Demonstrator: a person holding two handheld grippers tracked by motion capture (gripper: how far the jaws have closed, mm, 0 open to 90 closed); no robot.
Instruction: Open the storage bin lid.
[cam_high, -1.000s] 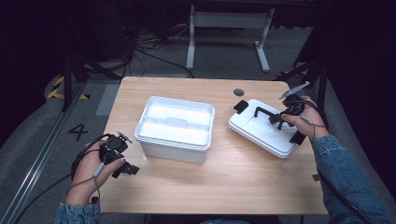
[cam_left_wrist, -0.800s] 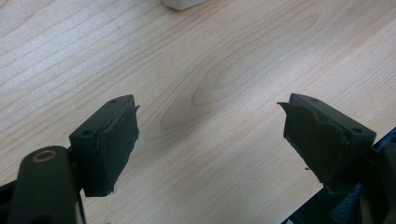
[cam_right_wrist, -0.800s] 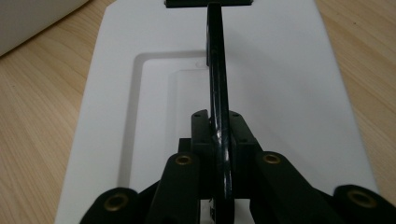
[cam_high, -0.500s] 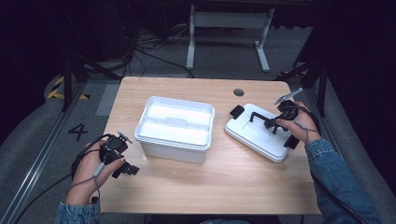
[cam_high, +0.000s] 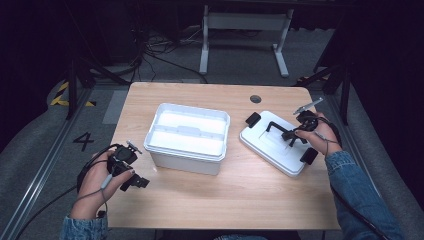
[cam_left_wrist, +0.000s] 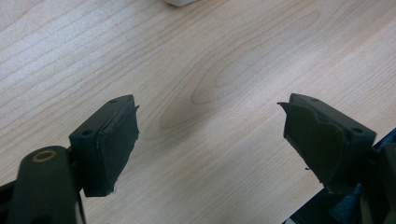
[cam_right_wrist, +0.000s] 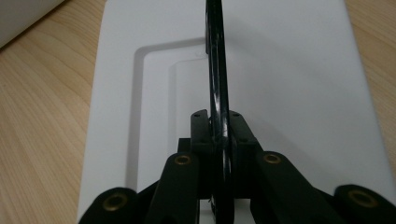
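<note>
At right of the high view, clamped the lid's (cam_high: 280, 148) black handle (cam_high: 278, 127) with the right gripper (cam_high: 295, 134), beside the box (cam_high: 187, 137); at lower left, held the left gripper (cam_high: 131, 171) wide apart over bare table (cam_high: 225, 200).

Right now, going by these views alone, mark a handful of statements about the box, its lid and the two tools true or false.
1. The right tool is shut on the lid's black handle. True.
2. The lid sits on the white box. False: it lies on the table, to the box's right.
3. The left tool is open over bare wood. True.
4. The left tool grips the box. False: it holds nothing.
</note>
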